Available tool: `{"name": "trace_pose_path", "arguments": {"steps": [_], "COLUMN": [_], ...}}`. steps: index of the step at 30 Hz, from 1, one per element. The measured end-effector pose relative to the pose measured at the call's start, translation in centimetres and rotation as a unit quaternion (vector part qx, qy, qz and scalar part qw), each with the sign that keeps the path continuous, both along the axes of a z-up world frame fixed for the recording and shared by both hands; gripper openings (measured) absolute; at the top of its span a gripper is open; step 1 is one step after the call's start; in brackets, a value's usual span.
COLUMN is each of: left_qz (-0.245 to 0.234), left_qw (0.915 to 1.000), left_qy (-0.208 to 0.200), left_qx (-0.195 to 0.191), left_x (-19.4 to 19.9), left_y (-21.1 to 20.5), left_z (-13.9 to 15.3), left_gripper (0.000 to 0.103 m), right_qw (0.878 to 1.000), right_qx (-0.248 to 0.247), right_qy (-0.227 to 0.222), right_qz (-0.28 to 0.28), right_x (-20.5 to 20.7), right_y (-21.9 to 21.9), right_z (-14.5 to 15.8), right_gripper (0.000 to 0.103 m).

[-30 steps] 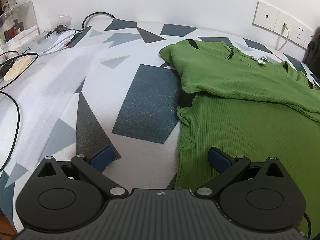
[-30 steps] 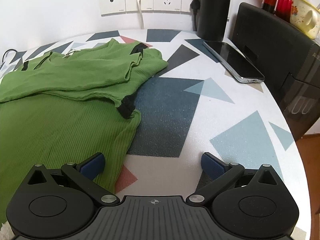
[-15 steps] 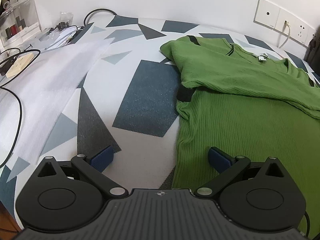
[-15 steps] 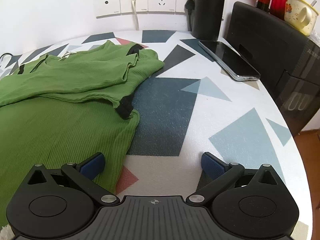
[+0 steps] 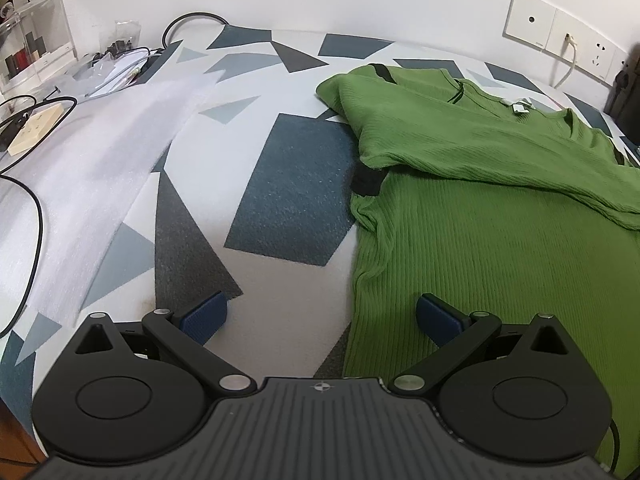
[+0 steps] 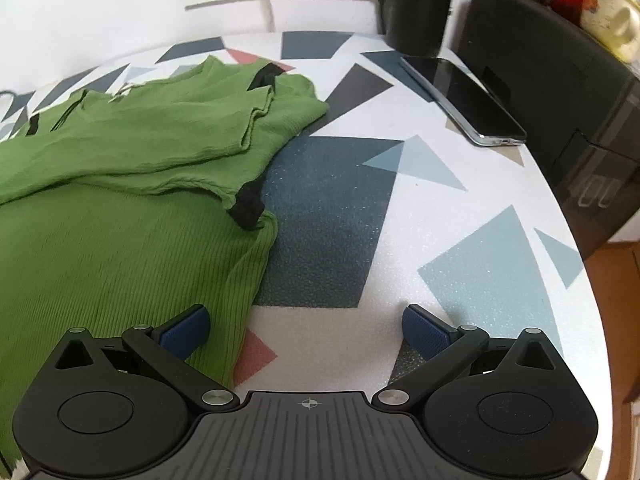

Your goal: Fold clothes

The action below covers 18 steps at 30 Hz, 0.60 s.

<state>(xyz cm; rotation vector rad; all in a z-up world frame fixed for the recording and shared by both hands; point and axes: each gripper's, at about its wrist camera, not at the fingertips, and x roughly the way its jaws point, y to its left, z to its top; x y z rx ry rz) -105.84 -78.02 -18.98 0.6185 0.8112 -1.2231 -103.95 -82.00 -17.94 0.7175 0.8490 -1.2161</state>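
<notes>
On the left wrist view, a sheet of white foam wrap [image 5: 92, 160] covers the table at 10 o'clock, with a black cable [image 5: 34, 240] looping over it at 9 o'clock. A beige power strip [image 5: 34, 128] and a clear plastic organiser [image 5: 36, 40] sit farther out at 10 o'clock, beside a tangle of small cables and clear bags. Wall sockets [image 5: 560, 40] with a white plug cord lie at 2 o'clock.

On the right wrist view, a smartphone [image 6: 464, 100] lies face up at 1 o'clock, a tall black cylinder [image 6: 420, 4] stands behind it against the wall, and a black box-like appliance [image 6: 560, 120] fills the table edge at 2 o'clock. None of these touches the garment.

The green ribbed sweater [image 5: 500, 220] lies flat on the geometric-patterned tablecloth [image 5: 288, 200], between the two tools. Both sleeves are folded across the chest, black cuffs showing at each side edge. Its long axis runs from the near hem away toward the wall; the neckline and white label sit at the far end.

The left gripper [image 5: 322, 314] is spread wide and grasps nothing; its right pad hangs over the sweater's left side edge, its left pad over bare cloth. The right gripper [image 6: 306, 326] is likewise spread wide and empty, left pad over the sweater's right side edge, right pad over the tablecloth.
</notes>
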Motion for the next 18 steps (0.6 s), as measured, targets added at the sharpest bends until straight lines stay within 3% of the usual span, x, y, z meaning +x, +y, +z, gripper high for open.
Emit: {"name": "trace_pose_path", "arguments": {"steps": [18], "left_qz": [-0.006], "left_qw": [1.0000], "left_qy": [-0.002], "left_qx": [0.001], "left_x": [-0.12], "left_y": [0.32], "left_z": [0.02], "left_gripper": [0.103], "right_qw": [0.999], "right_qx": [-0.032], "right_qy": [-0.007], "right_qz": [0.011], "right_x": [-0.16], "right_y": [-0.05], "right_z": [-0.18], "right_gripper": [0.102]}}
